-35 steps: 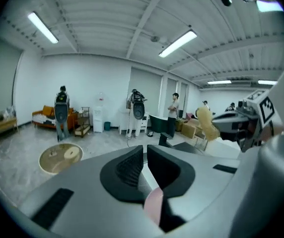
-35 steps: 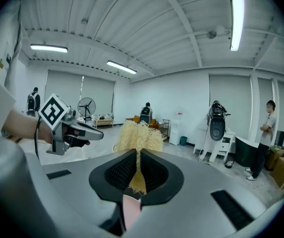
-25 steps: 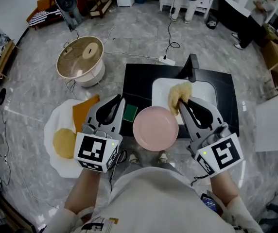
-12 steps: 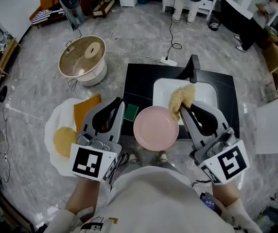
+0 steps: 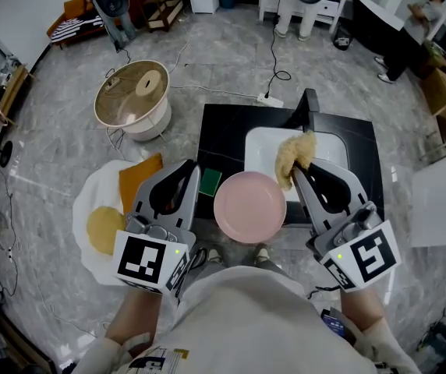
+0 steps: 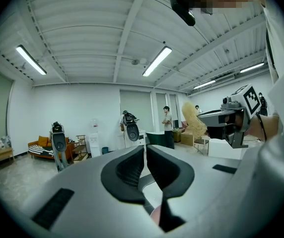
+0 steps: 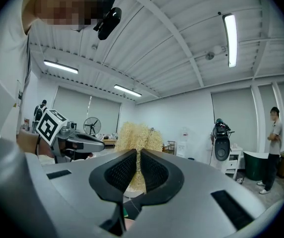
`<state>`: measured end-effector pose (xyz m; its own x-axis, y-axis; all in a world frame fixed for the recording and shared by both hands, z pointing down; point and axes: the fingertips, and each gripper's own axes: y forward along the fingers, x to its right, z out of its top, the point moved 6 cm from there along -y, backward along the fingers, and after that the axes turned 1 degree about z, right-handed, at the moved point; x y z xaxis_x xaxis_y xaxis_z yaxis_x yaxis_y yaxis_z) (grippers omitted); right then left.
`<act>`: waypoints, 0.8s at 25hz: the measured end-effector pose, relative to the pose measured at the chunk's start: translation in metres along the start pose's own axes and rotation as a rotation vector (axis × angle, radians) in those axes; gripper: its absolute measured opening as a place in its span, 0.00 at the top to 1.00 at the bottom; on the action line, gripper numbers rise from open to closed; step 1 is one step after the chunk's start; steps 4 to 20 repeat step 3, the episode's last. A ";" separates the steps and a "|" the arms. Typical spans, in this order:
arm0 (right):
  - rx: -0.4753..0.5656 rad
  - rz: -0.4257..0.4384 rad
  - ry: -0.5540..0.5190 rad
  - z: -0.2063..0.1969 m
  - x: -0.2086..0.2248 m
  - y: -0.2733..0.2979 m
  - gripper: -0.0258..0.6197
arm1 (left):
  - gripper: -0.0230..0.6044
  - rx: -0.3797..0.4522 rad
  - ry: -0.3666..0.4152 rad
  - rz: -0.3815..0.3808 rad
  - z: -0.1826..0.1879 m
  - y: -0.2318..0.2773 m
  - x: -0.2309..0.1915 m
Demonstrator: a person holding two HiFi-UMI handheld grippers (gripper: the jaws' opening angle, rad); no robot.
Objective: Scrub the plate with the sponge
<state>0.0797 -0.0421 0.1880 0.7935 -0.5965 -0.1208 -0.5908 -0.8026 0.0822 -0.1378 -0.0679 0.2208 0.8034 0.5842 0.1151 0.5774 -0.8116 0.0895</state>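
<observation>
- Head view: the pink plate (image 5: 250, 206) lies flat at the near edge of the black surface (image 5: 223, 131), just this side of the white sink (image 5: 258, 148) and right between the two tools.
- The left gripper (image 5: 192, 166) sits to the plate's left, its jaws pressed together, tips out beyond the plate's far-left rim and clear of it. A green scouring pad (image 5: 209, 181) lies untouched between them.
- The right gripper (image 5: 295, 170) has its jaws clamped on the straw-coloured fibrous sponge (image 5: 294, 153), which hangs over the sink, just past the plate's far-right rim. I can't tell from here whether it brushes the rim.
- Left gripper view: jaws of the left gripper (image 6: 145, 148) closed tip to tip with nothing between them, pointing level across the room. A pink sliver low beneath them looks like the plate (image 6: 153, 214). Off to the right, the sponge (image 6: 194, 123) pokes out of the other tool.
- Right gripper view: the right gripper (image 7: 138, 153) pinches the sponge (image 7: 137, 135) at its lower end, and the bushy top stands free above the tips, so there's plenty of scrubbing face. The left gripper (image 7: 101, 144) shows at the left.
- Doing it well, as I read it: bring the sponge back toward the near side and down, tipping the jaws so the loose fibres meet the plate, not the pads. Nothing seems to pin the plate, and it sits at the edge, so hard strokes could skid it off. Steadying the rim with the left jaws looks wise.
</observation>
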 end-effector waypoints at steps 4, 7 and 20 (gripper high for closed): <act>-0.005 -0.003 0.001 -0.002 0.000 0.000 0.89 | 0.91 -0.007 -0.005 -0.004 -0.003 0.000 0.000; -0.005 -0.003 0.001 -0.002 0.000 0.000 0.89 | 0.91 -0.007 -0.005 -0.004 -0.003 0.000 0.000; -0.005 -0.003 0.001 -0.002 0.000 0.000 0.89 | 0.91 -0.007 -0.005 -0.004 -0.003 0.000 0.000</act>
